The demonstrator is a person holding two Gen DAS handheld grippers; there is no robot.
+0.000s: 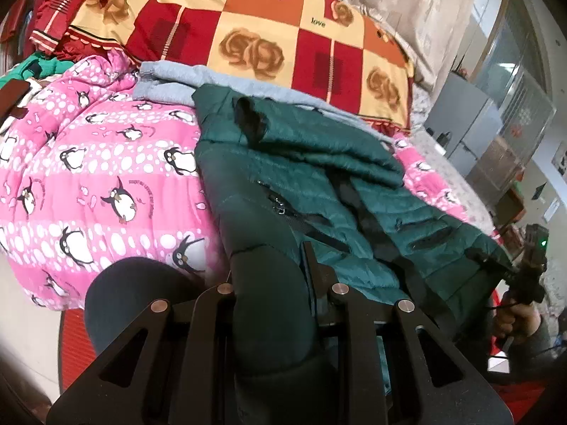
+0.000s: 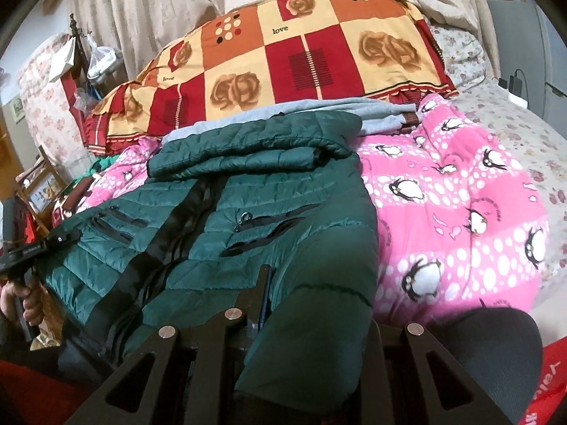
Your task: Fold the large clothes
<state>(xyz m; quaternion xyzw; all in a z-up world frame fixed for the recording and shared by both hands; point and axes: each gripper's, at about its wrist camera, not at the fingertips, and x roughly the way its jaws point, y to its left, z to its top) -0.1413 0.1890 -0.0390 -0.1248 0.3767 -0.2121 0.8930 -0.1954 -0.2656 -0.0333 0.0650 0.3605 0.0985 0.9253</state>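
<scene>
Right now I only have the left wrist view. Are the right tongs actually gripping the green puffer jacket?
Observer: Yes. The right wrist view shows the right tongs shut on the green puffer jacket at its near edge.
Operator: Anything left of the checked quilt?
Observer: A plastic bag hangs on a dark post by the curtain.
Operator: Is my left hand visible there?
Observer: Yes, the left hand shows at the frame's left edge, beside the jacket.

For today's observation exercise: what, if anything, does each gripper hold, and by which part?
Both hold the dark green quilted puffer jacket by its near bottom hem: the left gripper at one corner, the right gripper at the other.
</scene>
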